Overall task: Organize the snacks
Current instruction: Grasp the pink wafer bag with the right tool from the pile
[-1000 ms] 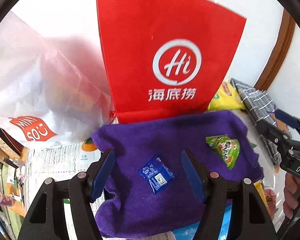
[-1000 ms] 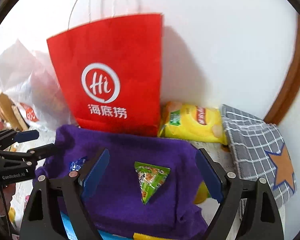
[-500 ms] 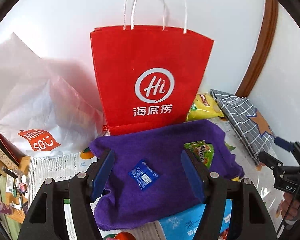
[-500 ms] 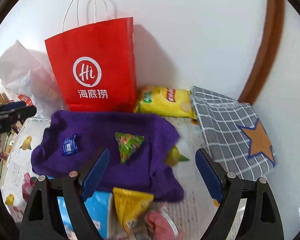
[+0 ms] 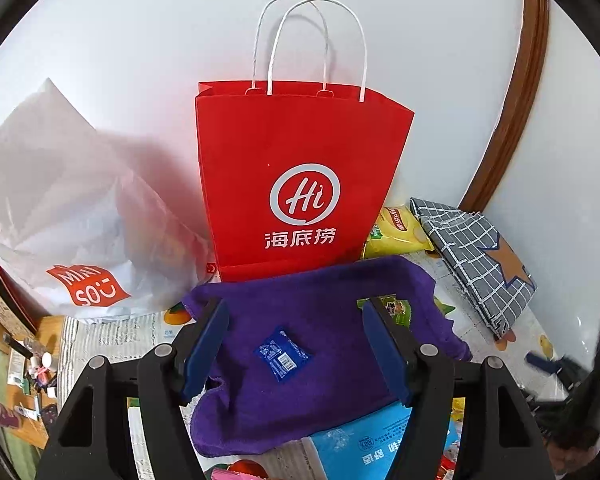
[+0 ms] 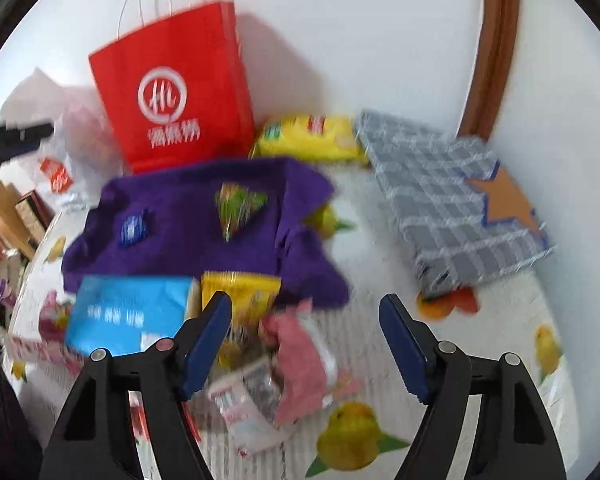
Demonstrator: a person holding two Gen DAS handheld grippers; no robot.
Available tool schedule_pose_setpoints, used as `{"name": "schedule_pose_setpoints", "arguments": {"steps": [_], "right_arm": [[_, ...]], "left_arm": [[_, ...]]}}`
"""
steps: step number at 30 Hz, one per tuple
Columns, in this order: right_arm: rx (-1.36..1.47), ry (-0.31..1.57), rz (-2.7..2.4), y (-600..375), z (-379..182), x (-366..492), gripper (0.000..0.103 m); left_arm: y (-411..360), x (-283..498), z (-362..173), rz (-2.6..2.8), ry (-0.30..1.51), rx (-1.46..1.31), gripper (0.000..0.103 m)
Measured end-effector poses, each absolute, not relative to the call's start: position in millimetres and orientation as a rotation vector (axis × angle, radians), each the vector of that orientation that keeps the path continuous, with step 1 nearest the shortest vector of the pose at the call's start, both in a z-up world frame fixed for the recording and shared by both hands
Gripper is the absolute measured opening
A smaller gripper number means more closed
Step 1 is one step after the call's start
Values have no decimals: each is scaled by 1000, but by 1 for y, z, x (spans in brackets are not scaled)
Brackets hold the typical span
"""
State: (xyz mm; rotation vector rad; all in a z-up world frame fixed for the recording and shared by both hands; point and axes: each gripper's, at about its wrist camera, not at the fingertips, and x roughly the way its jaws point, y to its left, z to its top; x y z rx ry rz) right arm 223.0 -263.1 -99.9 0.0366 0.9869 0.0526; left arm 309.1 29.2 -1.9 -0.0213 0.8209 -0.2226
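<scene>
White wall behind, fruit-print table (image 6: 500, 340) below. Left tool (image 5: 296, 312) apart and empty, pitched down over purple cloth (image 5: 320, 392); small blue packet (image 5: 283, 354) on the cloth straight ahead between its fingers, long axis diagonal to the gap. Left hand nearer it; probably needs a wrist roll. Right tool (image 6: 305, 304) just narrowing, not clamped, tilted down over pink packet (image 6: 300, 352), which lies toward its left finger. Red paper bag (image 5: 300, 160) upright beyond.

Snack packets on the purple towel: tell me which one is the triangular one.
The green packet, toward the towel's right side. The other one there, the small blue packet, is flat and roughly rectangular.
</scene>
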Motion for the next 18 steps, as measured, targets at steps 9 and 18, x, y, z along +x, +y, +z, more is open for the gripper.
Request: {"name": "schedule_pose_setpoints", "arguments": {"steps": [9, 18], "right_arm": [[19, 1100, 70, -263, -160, 227, 58], [69, 1048, 84, -274, -158, 223, 44]], "left_arm": [[35, 311, -3, -222, 832, -44, 68], [30, 304, -6, -222, 855, -22, 68]]}}
